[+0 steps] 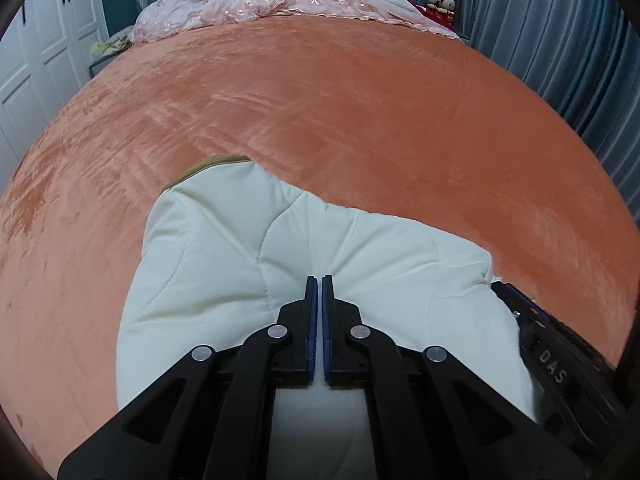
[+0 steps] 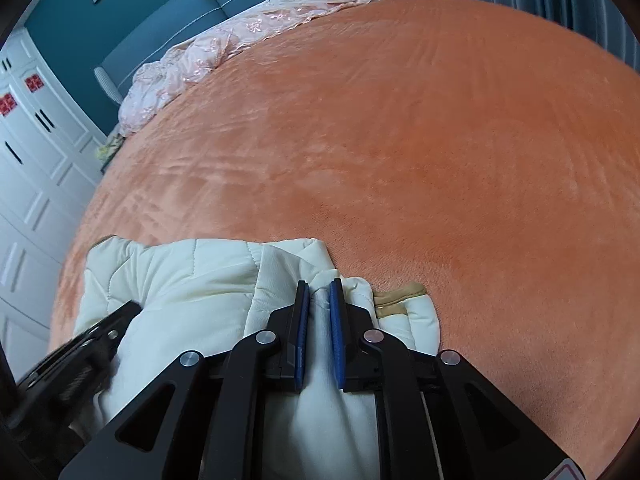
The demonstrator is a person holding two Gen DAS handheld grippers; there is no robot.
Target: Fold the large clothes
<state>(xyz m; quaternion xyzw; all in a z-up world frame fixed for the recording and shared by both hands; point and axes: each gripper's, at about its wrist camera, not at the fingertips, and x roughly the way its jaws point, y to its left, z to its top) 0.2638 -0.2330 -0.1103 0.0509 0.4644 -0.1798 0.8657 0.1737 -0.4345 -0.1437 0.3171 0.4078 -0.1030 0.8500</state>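
A cream quilted padded garment [image 1: 240, 264] with tan trim lies bunched on the orange bed cover [image 1: 360, 112]. My left gripper [image 1: 319, 280] is shut on a fold of it, near its middle. The right gripper's body shows at the garment's right edge [image 1: 560, 360]. In the right wrist view the same garment [image 2: 180, 288] lies at the near edge of the orange cover [image 2: 400, 140]. My right gripper [image 2: 319, 286] is shut on a thick fold of it, next to the tan trim [image 2: 396, 300]. The left gripper's body [image 2: 80, 356] shows at lower left.
A pink embroidered quilt [image 1: 280, 4] lies heaped at the head of the bed against a teal headboard [image 2: 160, 40]. White wardrobe doors [image 1: 36, 60] stand to the left, grey-blue curtains [image 1: 560, 40] to the right. Plush toys [image 1: 440, 2] sit at the far right corner.
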